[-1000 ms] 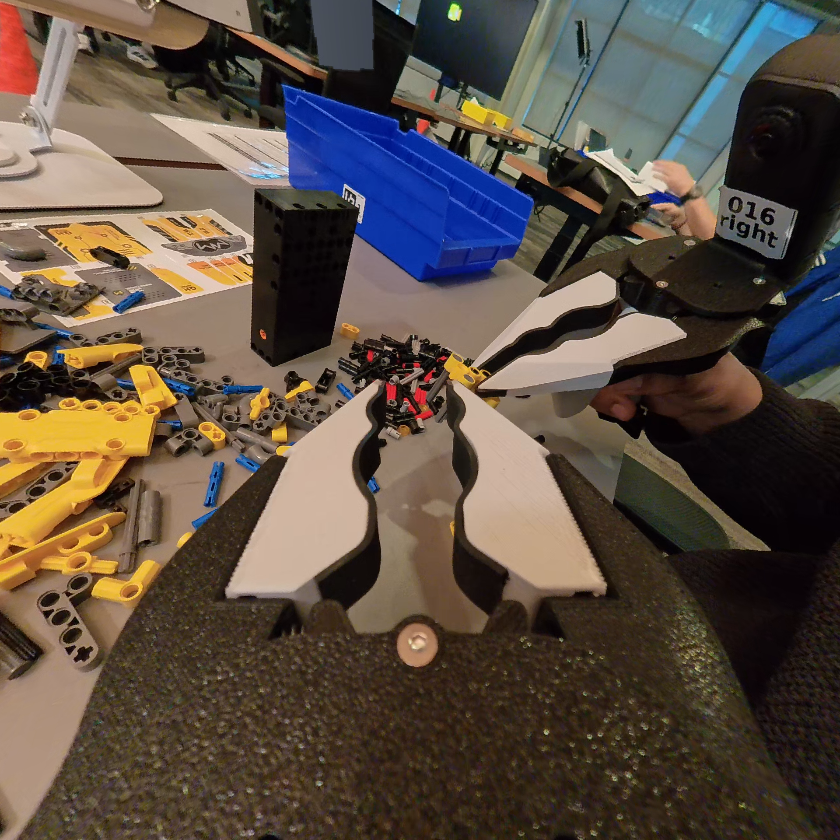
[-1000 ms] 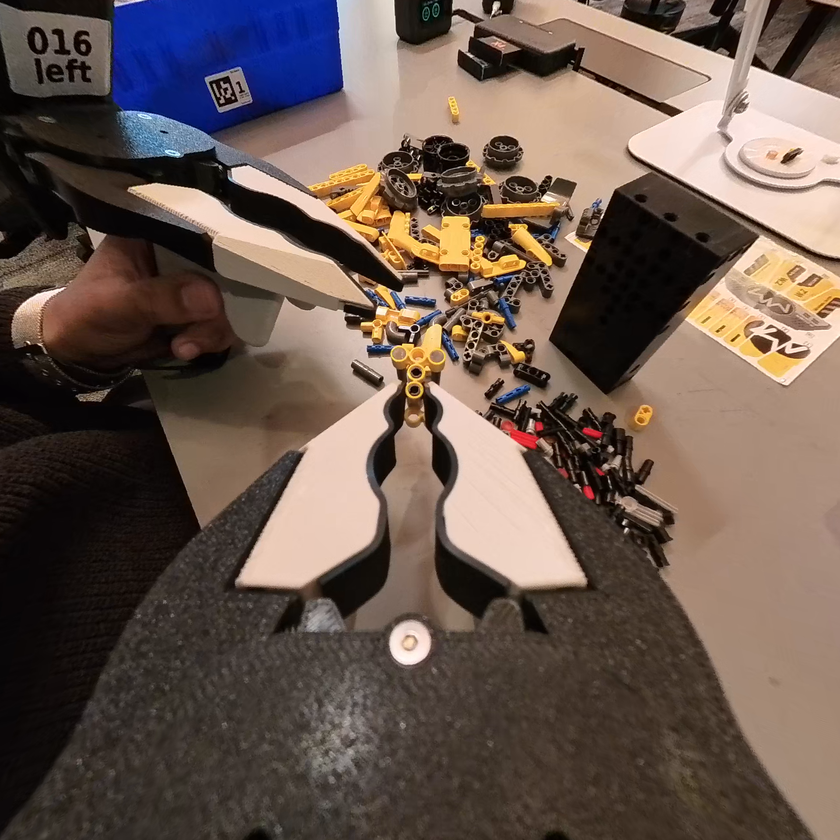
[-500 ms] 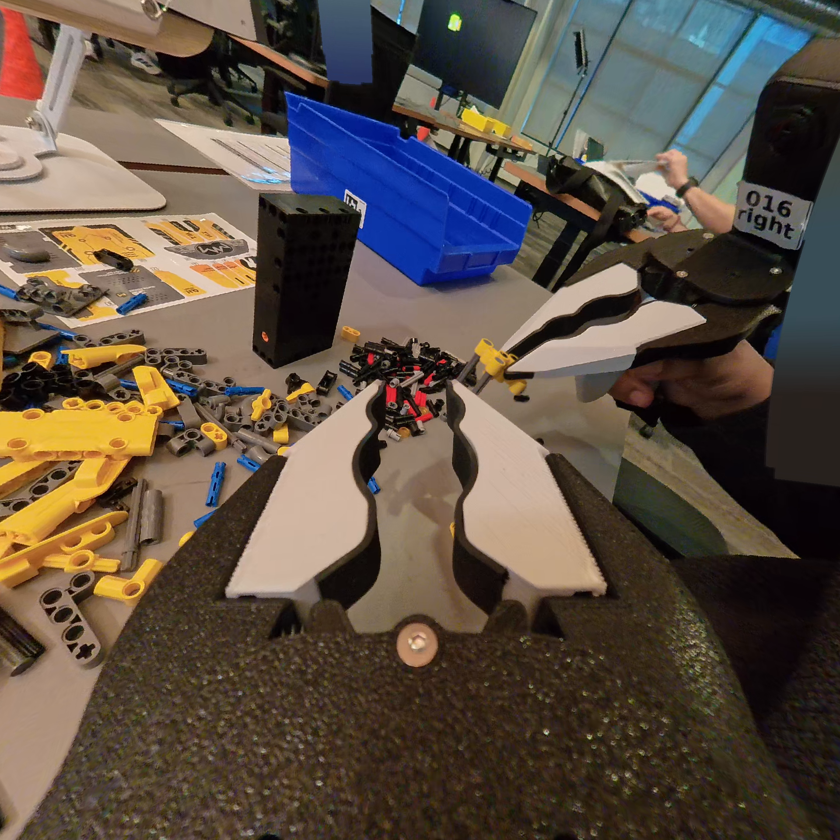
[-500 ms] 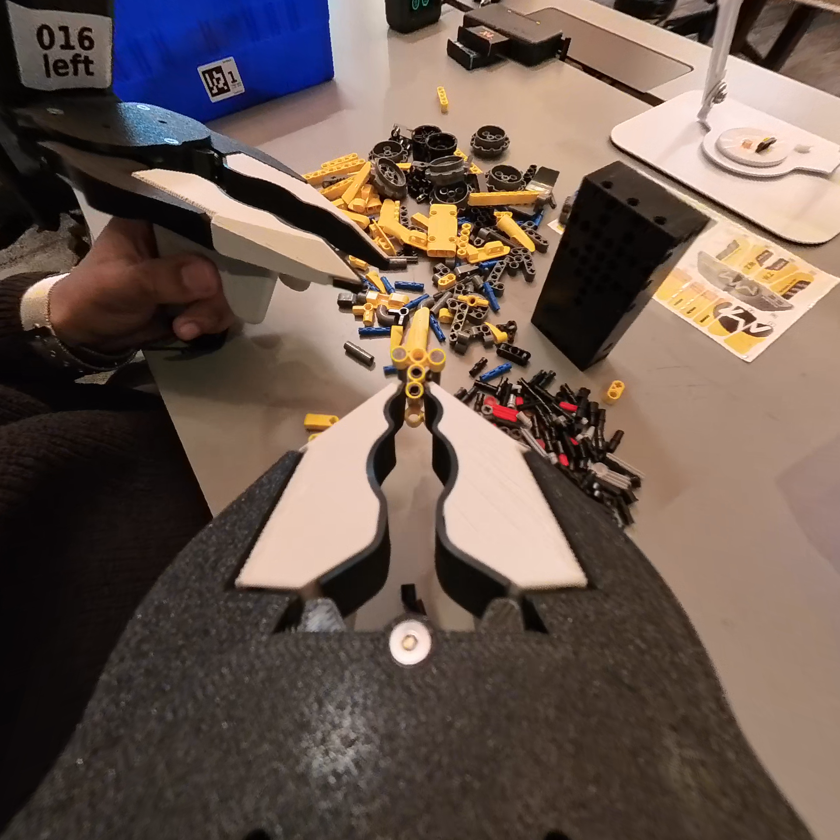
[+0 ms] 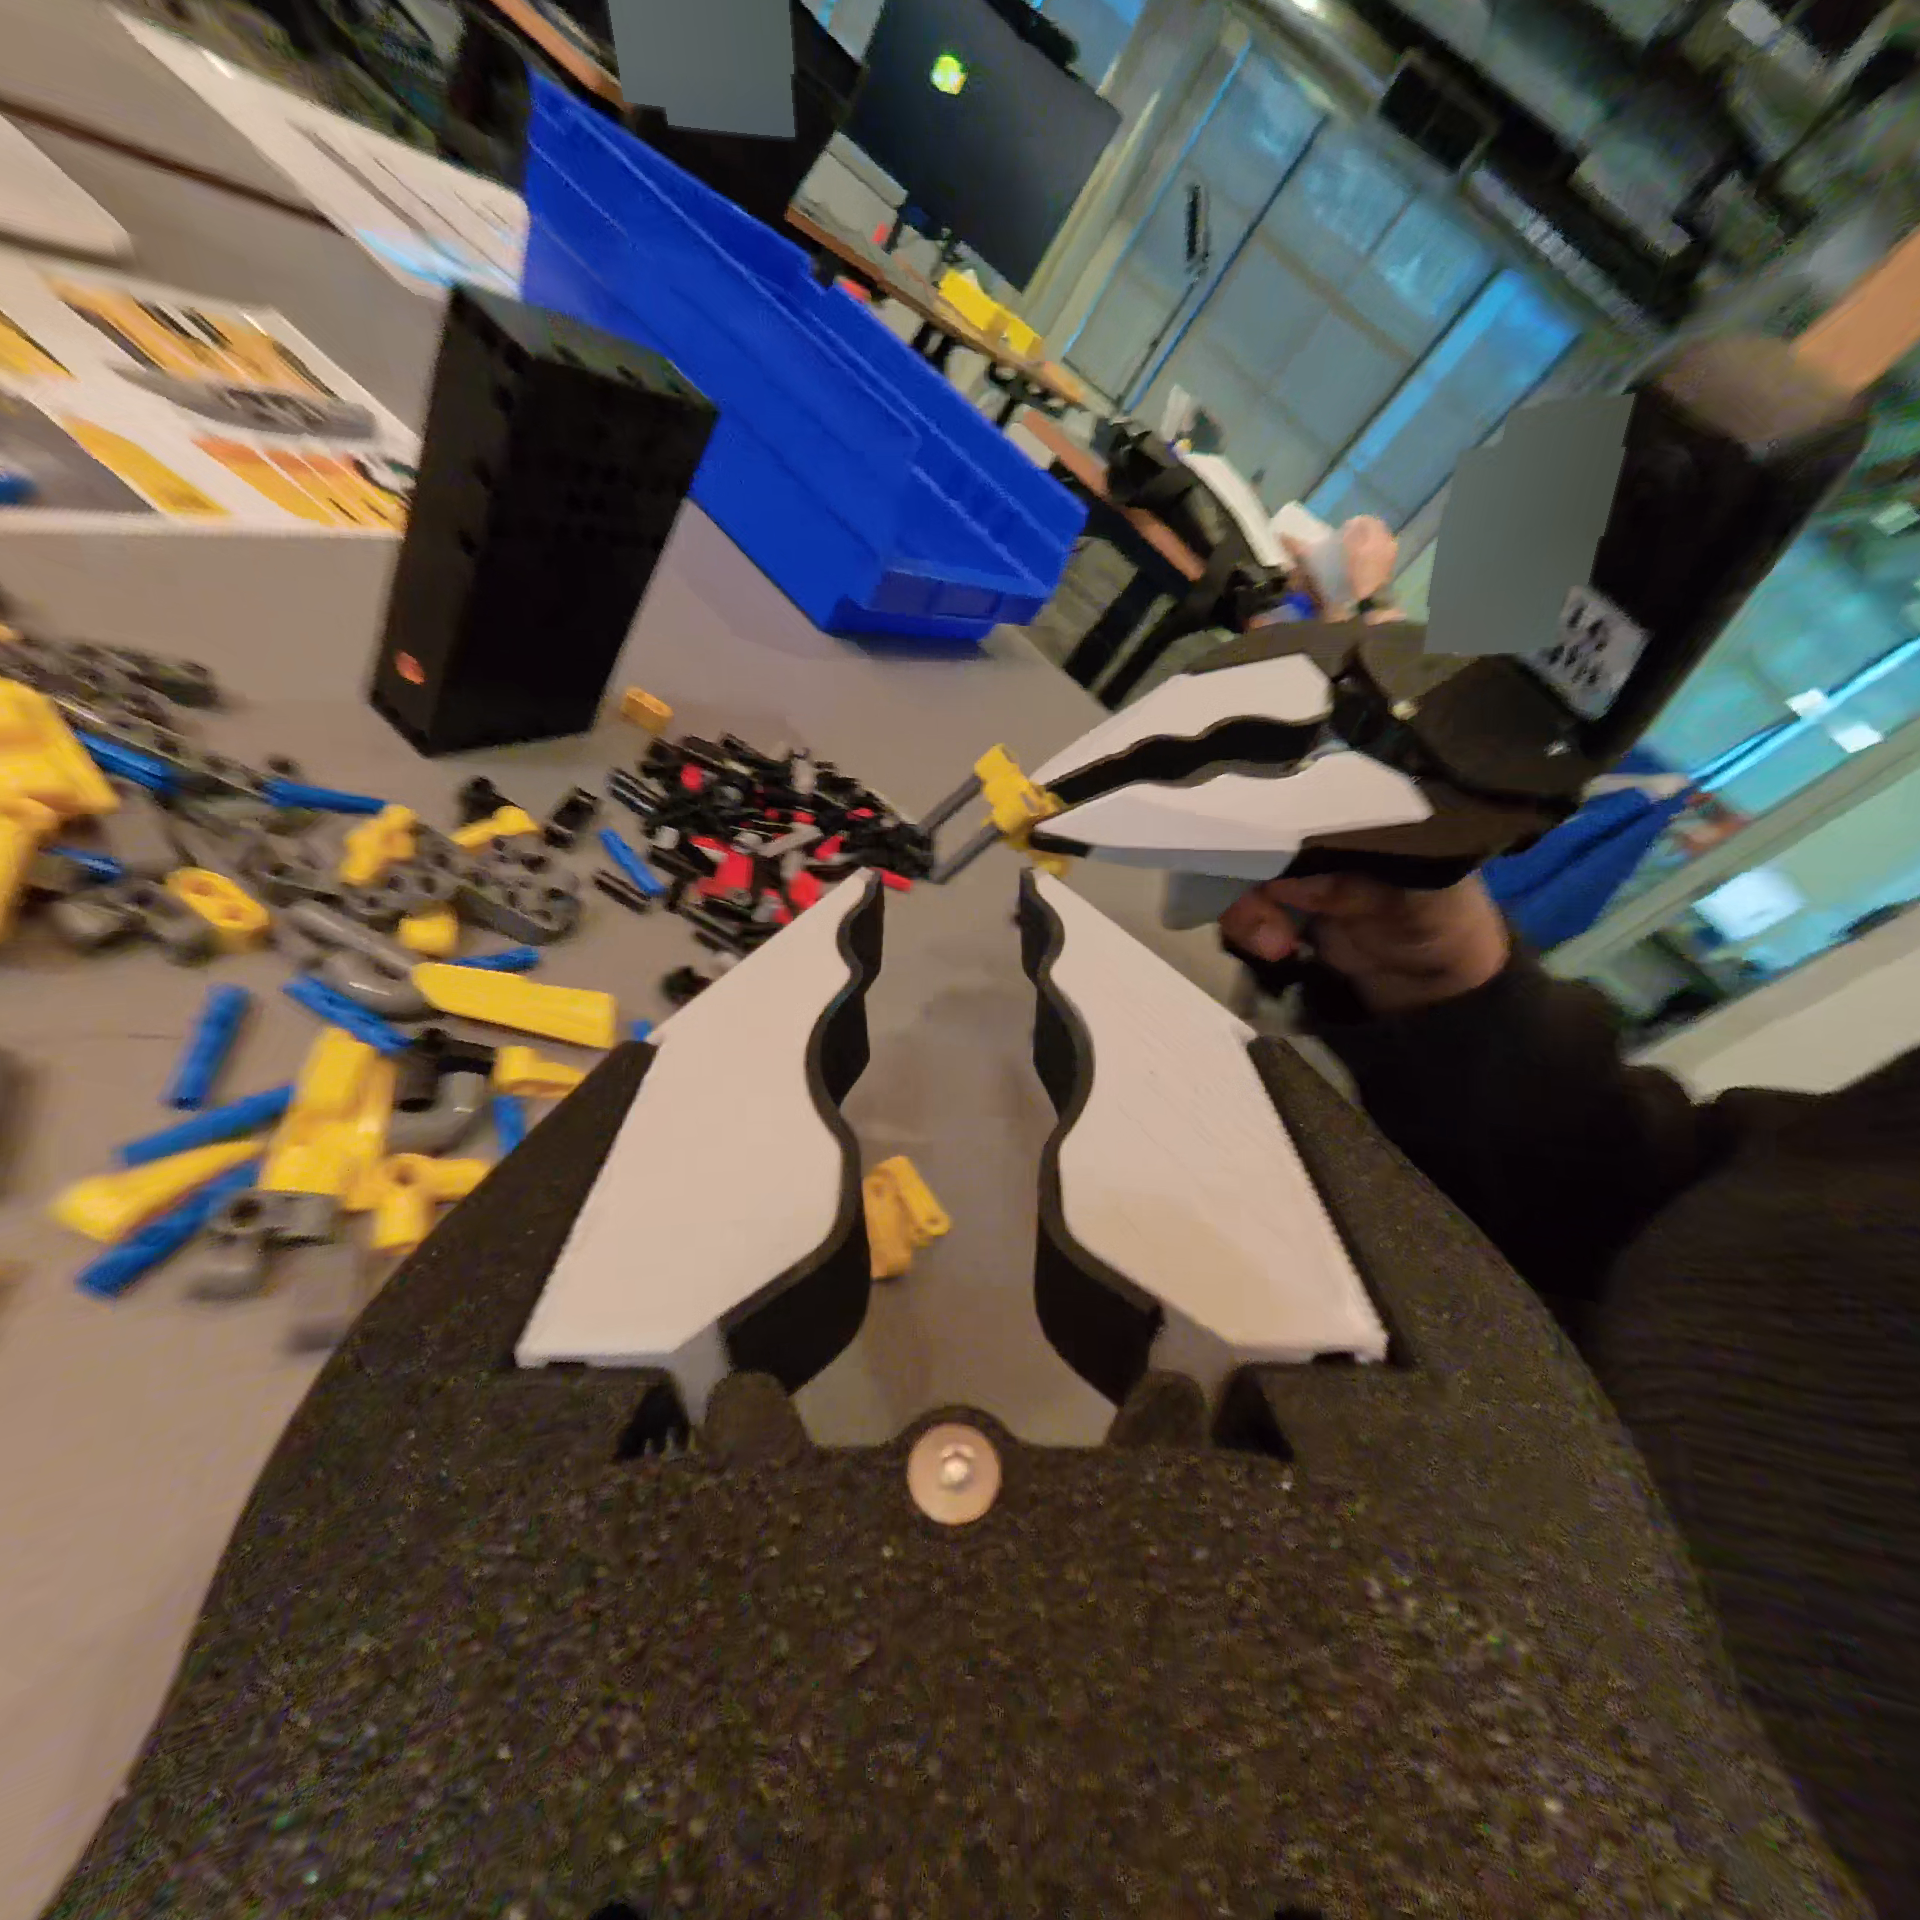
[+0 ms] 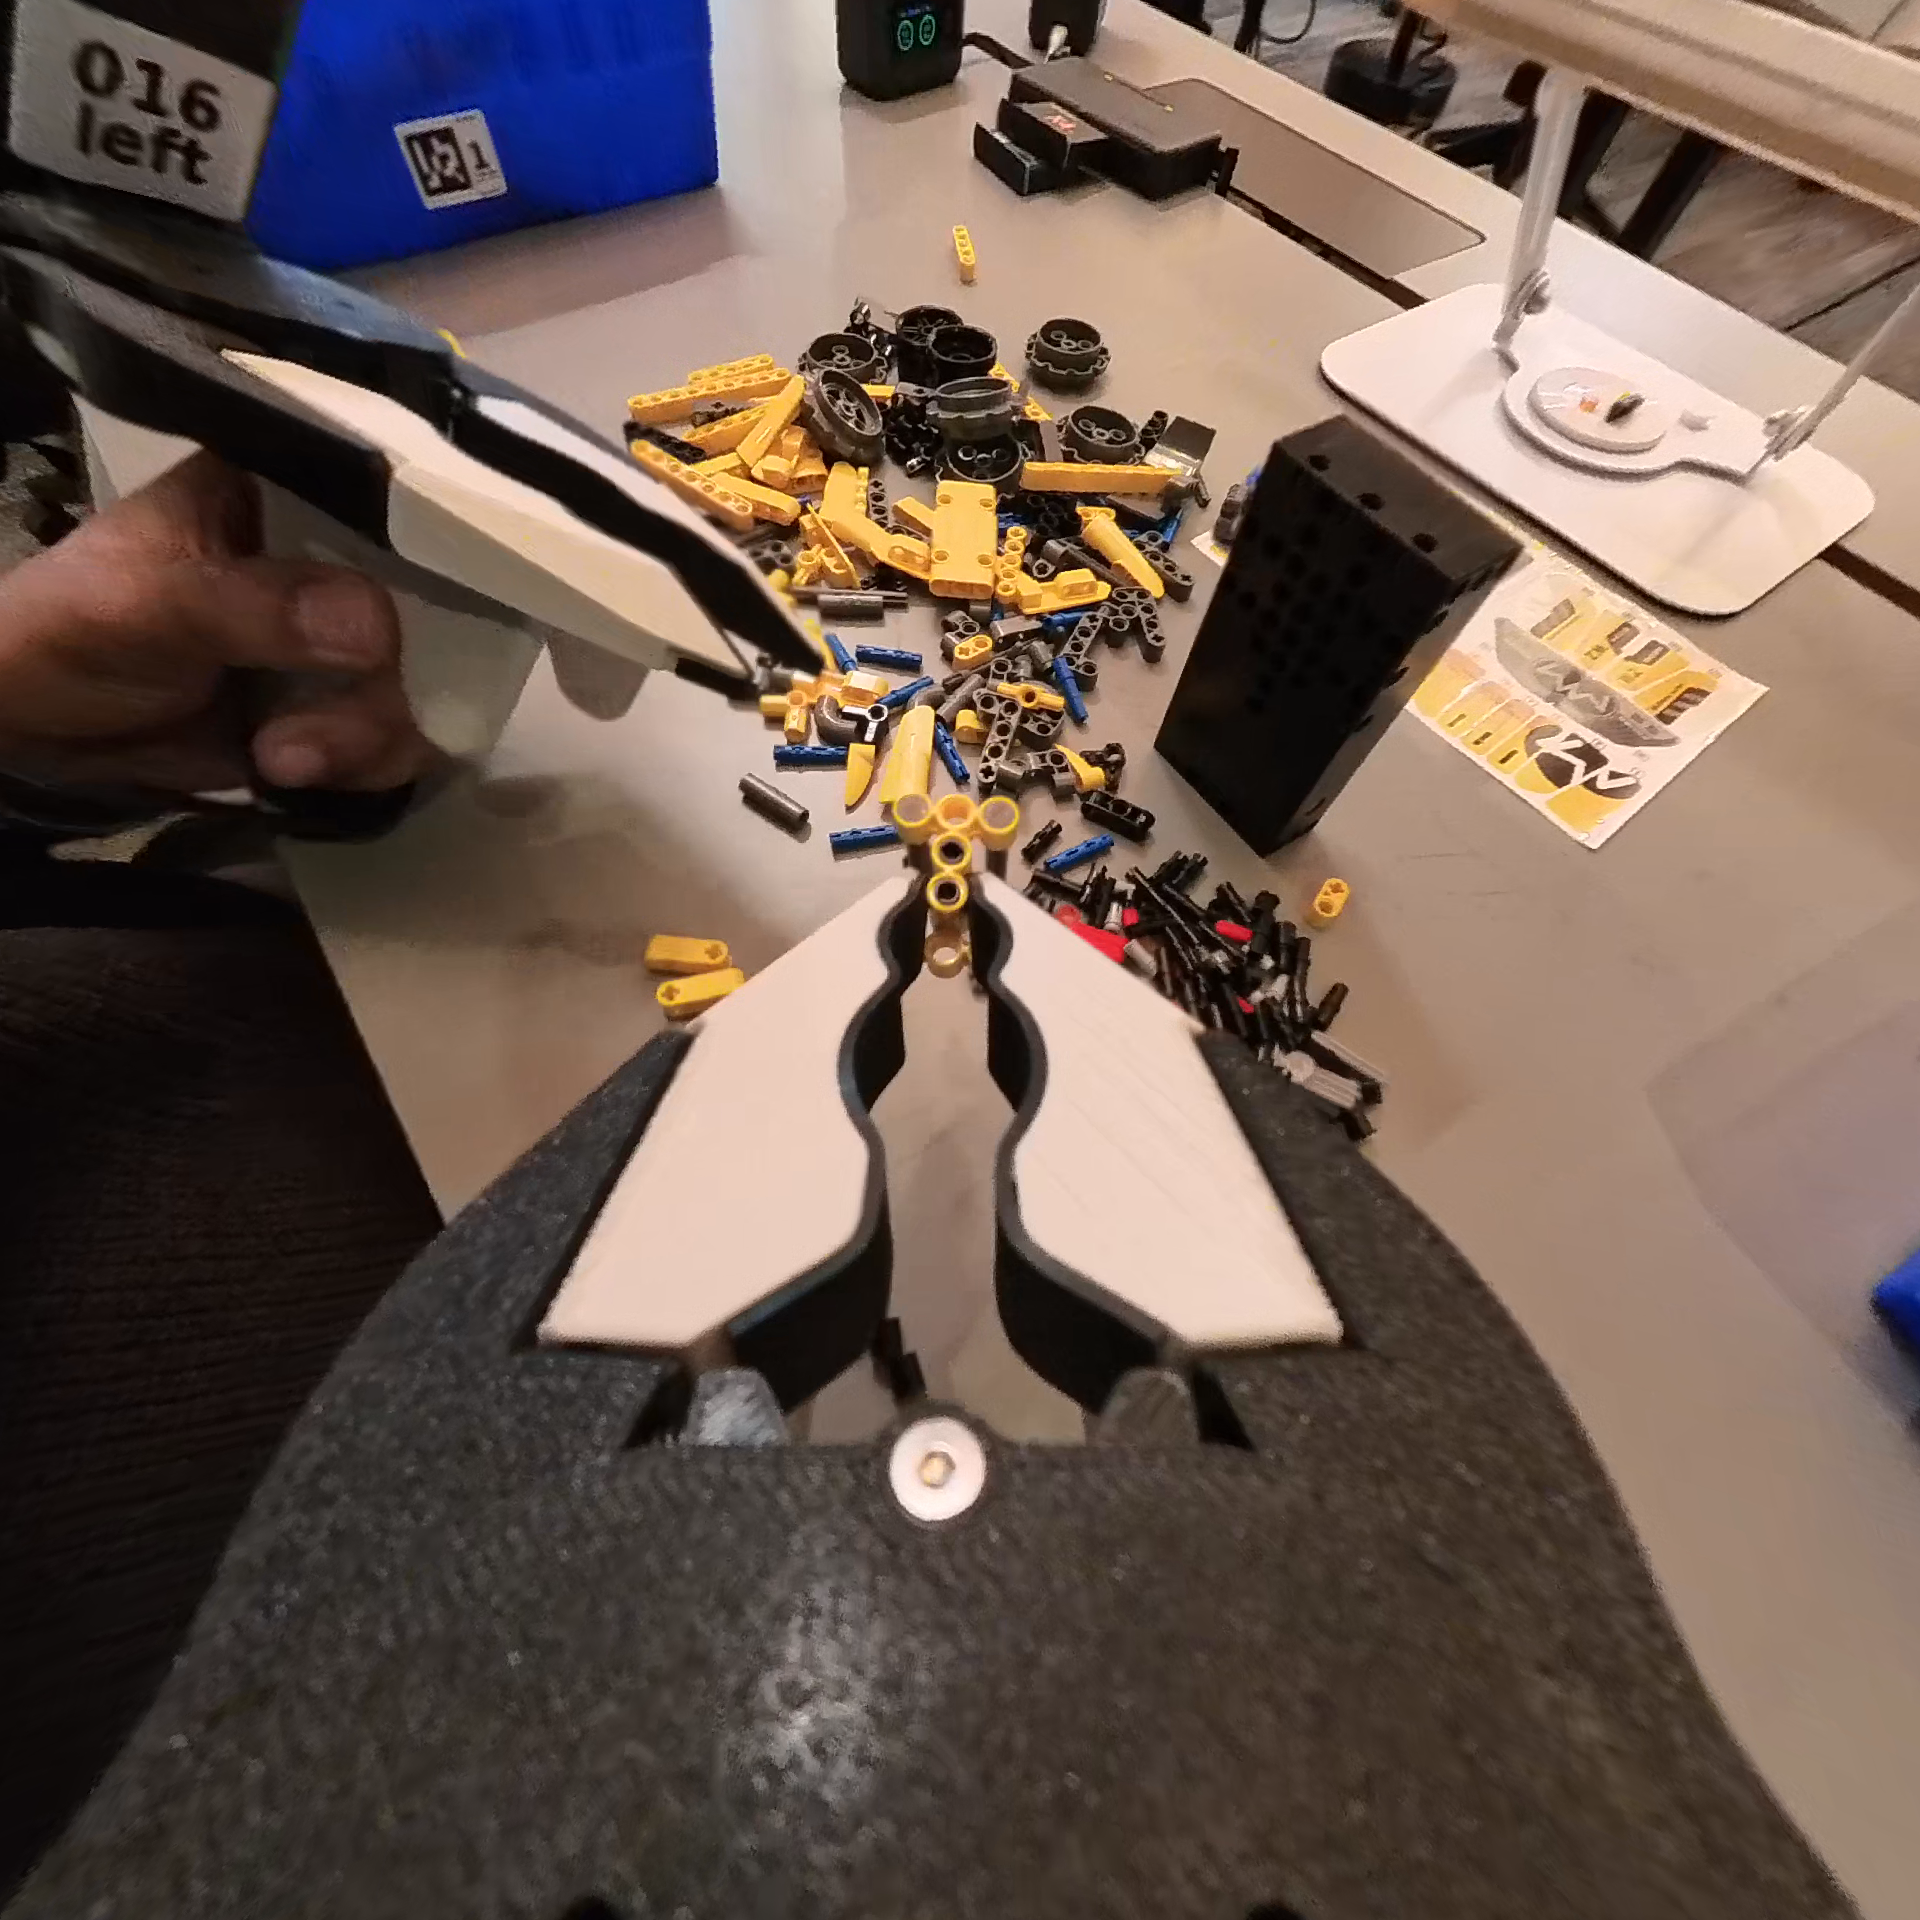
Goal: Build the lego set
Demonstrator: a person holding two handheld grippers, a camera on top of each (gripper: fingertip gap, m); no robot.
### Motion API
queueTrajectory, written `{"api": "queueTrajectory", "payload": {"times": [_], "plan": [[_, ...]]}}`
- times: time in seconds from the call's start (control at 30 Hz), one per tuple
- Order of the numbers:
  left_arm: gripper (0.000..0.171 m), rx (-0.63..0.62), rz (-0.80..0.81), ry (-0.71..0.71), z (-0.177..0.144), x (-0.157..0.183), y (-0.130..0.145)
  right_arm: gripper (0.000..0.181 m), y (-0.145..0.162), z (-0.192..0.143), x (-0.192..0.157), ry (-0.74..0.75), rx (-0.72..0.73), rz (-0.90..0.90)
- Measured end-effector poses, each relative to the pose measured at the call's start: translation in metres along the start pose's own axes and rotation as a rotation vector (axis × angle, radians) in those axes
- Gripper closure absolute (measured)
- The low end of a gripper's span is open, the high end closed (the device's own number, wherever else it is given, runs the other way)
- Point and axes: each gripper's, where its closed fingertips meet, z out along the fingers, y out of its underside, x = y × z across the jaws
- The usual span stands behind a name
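Pinching a yellow T-shaped piece (image 6: 954, 844) in the right claw (image 6: 943, 902), mid-frame above the grey surface (image 6: 1558, 987); left claw (image 5: 948, 883) spread, holding nothing, near the black pins (image 5: 769, 821).

Each camera sat close behind its gripper, looking along the fingers. Both faced the grey table (image 6: 1455, 997) from opposite sides, sharing the black perforated block (image 5: 540, 540) (image 6: 1320, 634).

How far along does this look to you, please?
Done: nothing built shows; the parts lie loose on the table. In hand: the right gripper is shut on a yellow connector, held above the table; the left gripper is open and empty, near the parts. Left: the heap and the black pins look unjoined.
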Motion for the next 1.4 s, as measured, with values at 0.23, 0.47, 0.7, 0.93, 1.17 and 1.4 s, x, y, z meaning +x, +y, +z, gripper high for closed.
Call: {"api": "queueTrajectory", "payload": {"times": [0.23, 0.47, 0.7, 0.93, 1.17, 1.4], "plan": [[0.146, -0.003, -0.234, 0.151, 0.009, 0.013, 0.007, 0.174, -0.002, 0.007, -0.011, 0.074, 0.014, -0.234], [0.145, -0.014, -0.212, 0.115, 0.008, 0.009, 0.007, 0.174, -0.001, 0.008, -0.016, 0.11, 0.013, -0.352], [0.146, -0.038, -0.231, 0.158, 0.01, 0.015, 0.011, 0.174, -0.004, 0.005, -0.025, 0.066, 0.044, -0.364], [0.146, -0.027, -0.227, 0.145, 0.007, 0.012, 0.008, 0.174, -0.001, 0.003, -0.027, 0.047, 0.034, -0.361], [0.145, -0.05, -0.231, 0.163, 0.007, 0.015, 0.009, 0.174, 0.001, 0.003, -0.028, 0.045, 0.019, -0.382], [0.146, -0.128, -0.267, 0.19, 0.013, 0.021, 0.021, 0.174, -0.001, 0.002, -0.036, 0.006, 0.029, -0.417]]}}
